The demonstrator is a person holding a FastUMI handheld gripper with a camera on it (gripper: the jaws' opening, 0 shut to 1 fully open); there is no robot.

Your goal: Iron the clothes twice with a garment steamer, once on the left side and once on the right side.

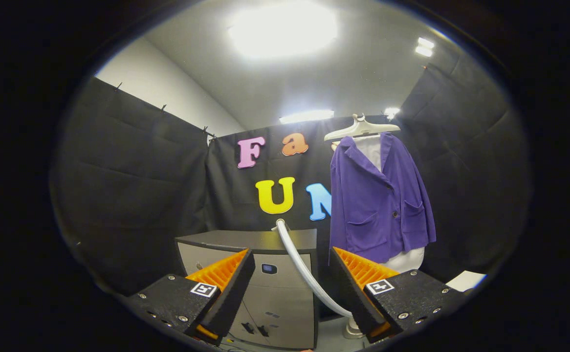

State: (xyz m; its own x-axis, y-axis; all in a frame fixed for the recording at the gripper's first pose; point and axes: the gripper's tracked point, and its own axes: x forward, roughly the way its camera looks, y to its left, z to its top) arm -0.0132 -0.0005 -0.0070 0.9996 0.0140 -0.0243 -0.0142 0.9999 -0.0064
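purple jacket (pixel 380 200), white hanger (pixel 361 129), grey cabinet (pixel 265 283), white hose (pixel 304 269)

We list one purple jacket (pixel 380 200), buttoned, hanging upright on a pale hanger (pixel 361 129) over a white garment. We list the steamer's white hose (pixel 304 266), curving down from the grey cabinet's (pixel 275 293) top edge.

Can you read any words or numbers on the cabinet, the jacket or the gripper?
Cabinet: a small screen, too small to read.
Purple jacket: no writing.
Gripper: open, the hose ahead between its fingers, not gripped; each finger has a square patterned sticker, no words.
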